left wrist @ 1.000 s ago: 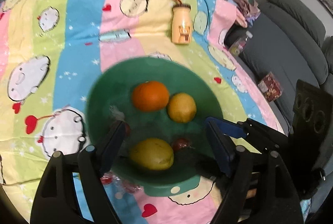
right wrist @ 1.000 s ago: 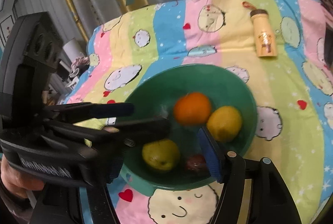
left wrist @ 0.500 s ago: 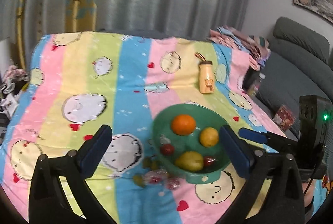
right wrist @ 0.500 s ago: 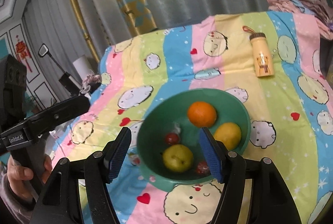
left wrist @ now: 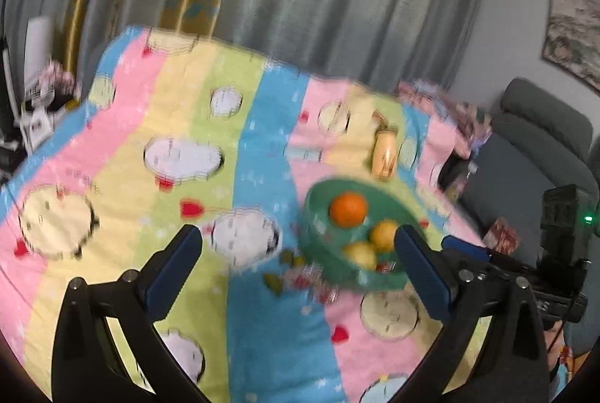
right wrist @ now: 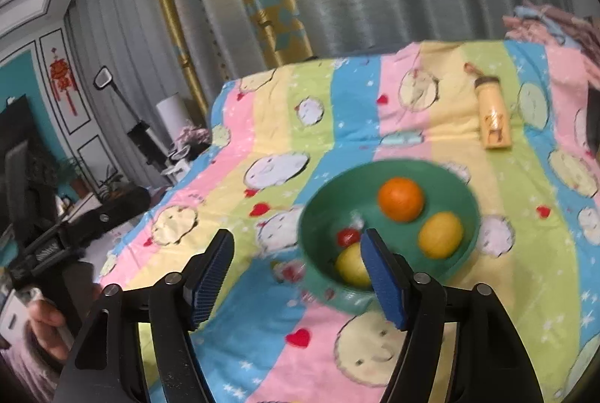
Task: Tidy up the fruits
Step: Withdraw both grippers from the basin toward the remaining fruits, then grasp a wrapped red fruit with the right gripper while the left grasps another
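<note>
A green bowl (right wrist: 468,215) stands on a striped cartoon blanket. It holds an orange (right wrist: 400,198), two yellow fruits (right wrist: 440,235) and a small red fruit (right wrist: 348,237). The bowl (left wrist: 318,215) shows blurred in the left wrist view, with the orange (left wrist: 348,209) inside. Small green and red items (left wrist: 285,271) lie on the blanket beside the bowl. My left gripper (left wrist: 298,253) is open and empty, raised above the blanket. My right gripper (right wrist: 296,268) is open and empty, raised near the bowl's left side.
A yellow bottle (right wrist: 494,118) lies on the blanket behind the bowl. A grey sofa (left wrist: 543,140) stands to the right. Curtains hang behind the bed. Folded clothes (right wrist: 555,24) are stacked at the far right corner.
Both grippers have pulled up and back from the bowl and swung left. The left gripper's jaws have opened wide. The fruits stay in the bowl.
</note>
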Demonstrator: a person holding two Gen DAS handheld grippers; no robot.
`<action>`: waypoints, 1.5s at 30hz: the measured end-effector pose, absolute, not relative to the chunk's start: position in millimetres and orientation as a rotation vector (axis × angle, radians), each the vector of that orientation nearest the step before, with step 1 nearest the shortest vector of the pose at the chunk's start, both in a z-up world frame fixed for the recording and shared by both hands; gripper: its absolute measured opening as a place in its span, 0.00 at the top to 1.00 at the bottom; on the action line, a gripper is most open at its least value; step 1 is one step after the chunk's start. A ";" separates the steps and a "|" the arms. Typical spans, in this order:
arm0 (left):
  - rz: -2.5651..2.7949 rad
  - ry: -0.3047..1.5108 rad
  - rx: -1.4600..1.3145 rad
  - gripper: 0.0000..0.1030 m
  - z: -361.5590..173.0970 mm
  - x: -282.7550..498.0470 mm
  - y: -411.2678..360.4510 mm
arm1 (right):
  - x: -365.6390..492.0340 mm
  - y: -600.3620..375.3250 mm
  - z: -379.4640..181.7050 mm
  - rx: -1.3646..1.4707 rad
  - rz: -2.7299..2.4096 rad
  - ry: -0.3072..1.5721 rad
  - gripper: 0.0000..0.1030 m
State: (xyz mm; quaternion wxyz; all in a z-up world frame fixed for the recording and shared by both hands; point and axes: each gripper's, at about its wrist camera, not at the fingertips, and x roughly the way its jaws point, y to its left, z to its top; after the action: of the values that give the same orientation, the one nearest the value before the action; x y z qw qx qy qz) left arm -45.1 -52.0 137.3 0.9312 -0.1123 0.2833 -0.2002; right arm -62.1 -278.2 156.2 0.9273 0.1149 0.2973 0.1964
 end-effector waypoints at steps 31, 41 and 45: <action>-0.549 0.734 -0.138 0.03 63.2 -16.2 -51.6 | 2.4 -231.6 44.4 0.269 0.245 0.910 0.47; -0.548 0.744 -0.087 0.09 57.8 -16.5 -52.7 | -3.8 -243.0 37.7 0.373 0.359 0.927 0.69; -0.576 0.738 -0.016 0.09 54.7 -18.1 -66.1 | -28.1 -243.4 47.7 0.298 0.383 0.940 0.69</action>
State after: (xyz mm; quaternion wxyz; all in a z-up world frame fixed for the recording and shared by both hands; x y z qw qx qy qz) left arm -18.1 -66.1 54.7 0.8924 -0.0079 0.3557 -0.2776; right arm -28.1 -243.4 47.7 0.8634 0.1424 0.4482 0.1826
